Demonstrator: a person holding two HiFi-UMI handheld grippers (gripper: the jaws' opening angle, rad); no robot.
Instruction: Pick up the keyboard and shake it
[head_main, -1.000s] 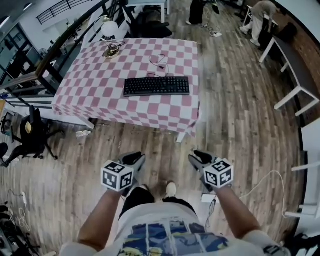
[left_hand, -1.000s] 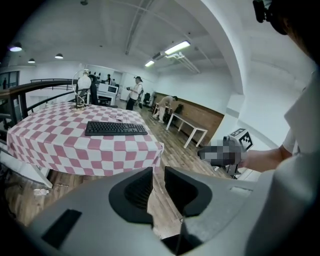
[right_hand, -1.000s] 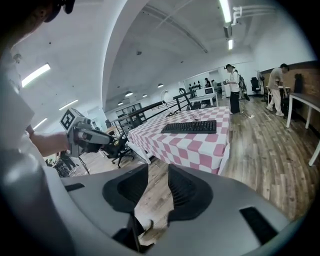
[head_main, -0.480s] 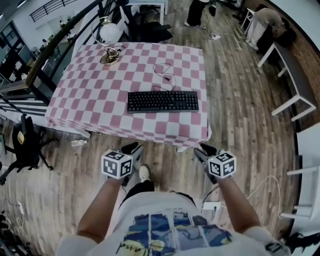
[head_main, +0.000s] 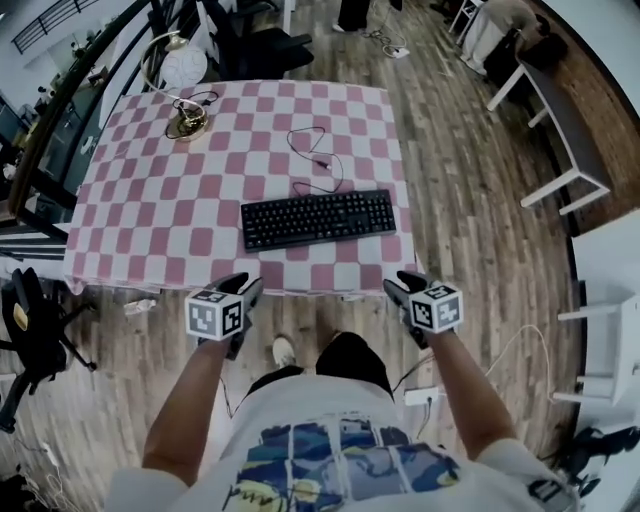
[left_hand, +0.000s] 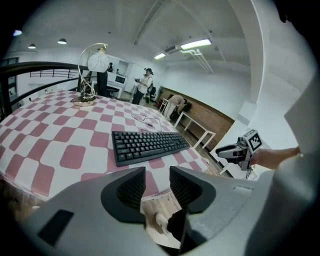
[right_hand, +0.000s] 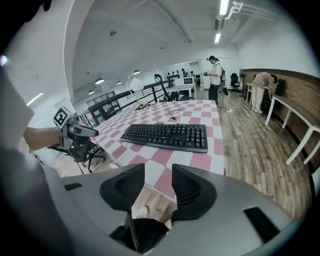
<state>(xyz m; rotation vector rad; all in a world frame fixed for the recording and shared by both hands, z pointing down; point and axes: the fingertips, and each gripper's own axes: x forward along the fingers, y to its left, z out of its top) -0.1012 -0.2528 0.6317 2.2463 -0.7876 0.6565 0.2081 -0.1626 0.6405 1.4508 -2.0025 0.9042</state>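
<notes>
A black keyboard (head_main: 318, 218) lies flat near the front edge of the table with the pink and white checked cloth (head_main: 150, 215). Its thin cable (head_main: 312, 150) curls away behind it. My left gripper (head_main: 243, 287) is held just in front of the table's near edge, short of the keyboard's left end. Level with it, my right gripper (head_main: 402, 284) is held below the keyboard's right end. Both pairs of jaws are opening with nothing between them. The left gripper view shows the keyboard (left_hand: 150, 145) ahead of the jaws (left_hand: 157, 184); the right gripper view shows it (right_hand: 167, 136) beyond the jaws (right_hand: 158, 184).
A brass-footed lamp with a round shade (head_main: 180, 95) stands at the table's far left corner. A black office chair (head_main: 30, 335) is on the floor at the left, white benches (head_main: 555, 190) at the right, a power strip (head_main: 420, 396) by my feet. People stand far behind the table.
The table has come much closer as I walked up to it. Both grippers have risen from over the bare floor to the table's near edge, and their jaws stand wider apart.
</notes>
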